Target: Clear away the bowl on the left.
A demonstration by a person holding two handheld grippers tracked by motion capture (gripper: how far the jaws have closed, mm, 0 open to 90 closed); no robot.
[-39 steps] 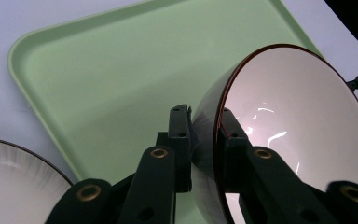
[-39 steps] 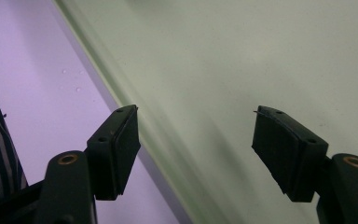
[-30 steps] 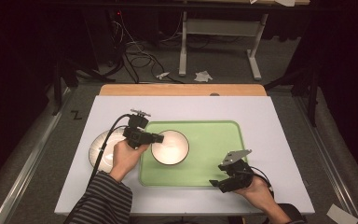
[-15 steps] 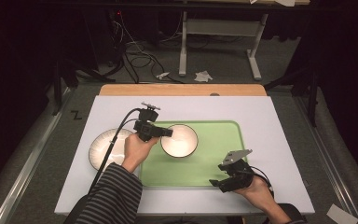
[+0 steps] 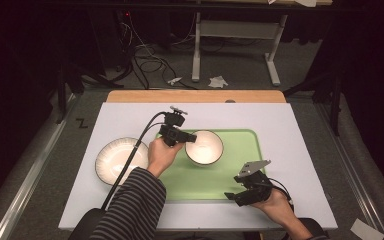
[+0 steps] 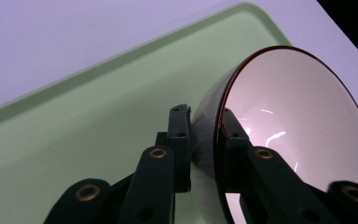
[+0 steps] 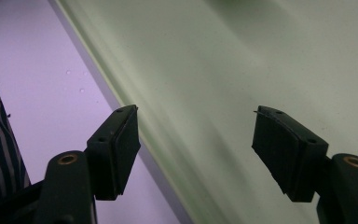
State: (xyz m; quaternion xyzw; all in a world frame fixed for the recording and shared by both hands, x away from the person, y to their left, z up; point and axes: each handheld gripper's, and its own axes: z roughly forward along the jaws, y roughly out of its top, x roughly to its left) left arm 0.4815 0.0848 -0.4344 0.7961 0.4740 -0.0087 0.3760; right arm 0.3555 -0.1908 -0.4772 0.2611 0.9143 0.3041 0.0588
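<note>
A white bowl [image 5: 204, 147] with a dark rim hangs over the green tray [image 5: 240, 165], tilted on its side. My left gripper [image 5: 189, 137] is shut on the bowl's left rim. In the left gripper view the two jaws pinch the bowl [image 6: 298, 126] at its wall, one pad inside and one outside, above the tray [image 6: 98, 116]. My right gripper [image 5: 234, 196] rests at the tray's front right part, open. Its pads [image 7: 121, 149] stand wide apart over the tray's edge [image 7: 135, 140] with nothing between them.
A white ribbed plate [image 5: 120, 160] lies on the white table [image 5: 290, 130] left of the tray. A striped sleeve [image 5: 130, 205] reaches in from the front. A wooden strip [image 5: 195, 96] runs along the table's far edge, with cables and a stand on the floor beyond.
My left gripper has carried the bowl to the right, away from the plate and toward the tray's middle. The right gripper has stayed where it was.
</note>
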